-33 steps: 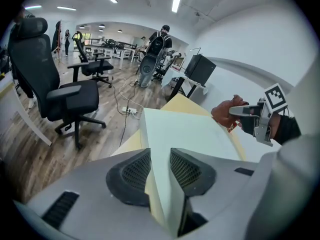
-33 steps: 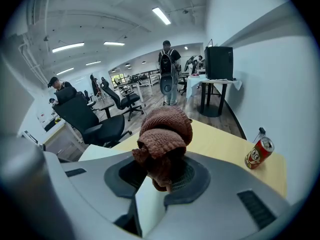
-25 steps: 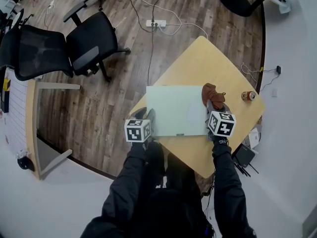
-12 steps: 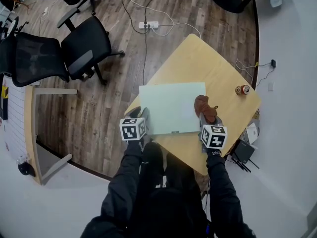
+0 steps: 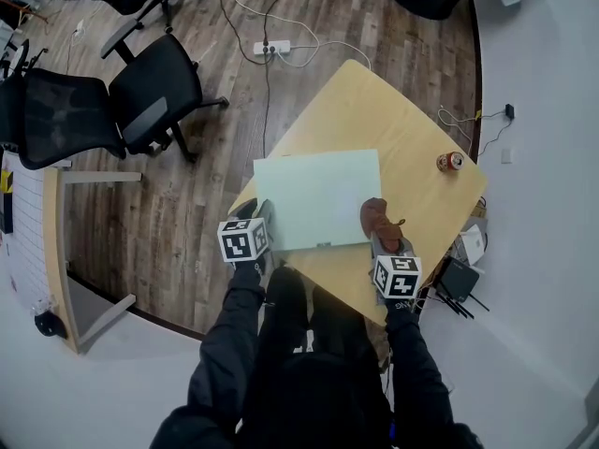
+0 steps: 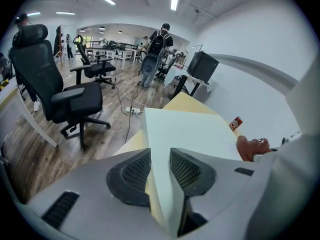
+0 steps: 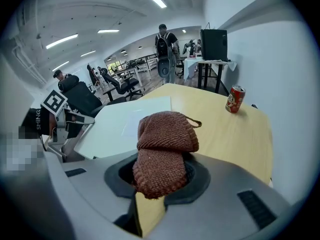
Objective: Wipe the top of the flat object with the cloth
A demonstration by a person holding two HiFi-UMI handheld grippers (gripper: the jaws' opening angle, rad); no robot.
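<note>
A pale green flat board (image 5: 316, 198) lies on the round wooden table (image 5: 402, 138). My left gripper (image 5: 259, 224) is shut on the board's near left edge; in the left gripper view the board (image 6: 192, 134) runs between the jaws. My right gripper (image 5: 379, 237) is shut on a rust-brown knitted cloth (image 5: 377, 217), which rests at the board's near right corner. In the right gripper view the cloth (image 7: 165, 144) bulges out of the jaws, with the board (image 7: 125, 121) just to its left.
A red drink can (image 5: 450, 161) stands on the table's far right. Black office chairs (image 5: 150, 87) stand on the wood floor to the left, with a power strip (image 5: 268, 48) and cables beyond the table. A person (image 7: 165, 46) stands far off in the room.
The right gripper has dragged the cloth toward me along the board's right side, from its far right corner to its near right corner. The left gripper keeps its hold on the board.
</note>
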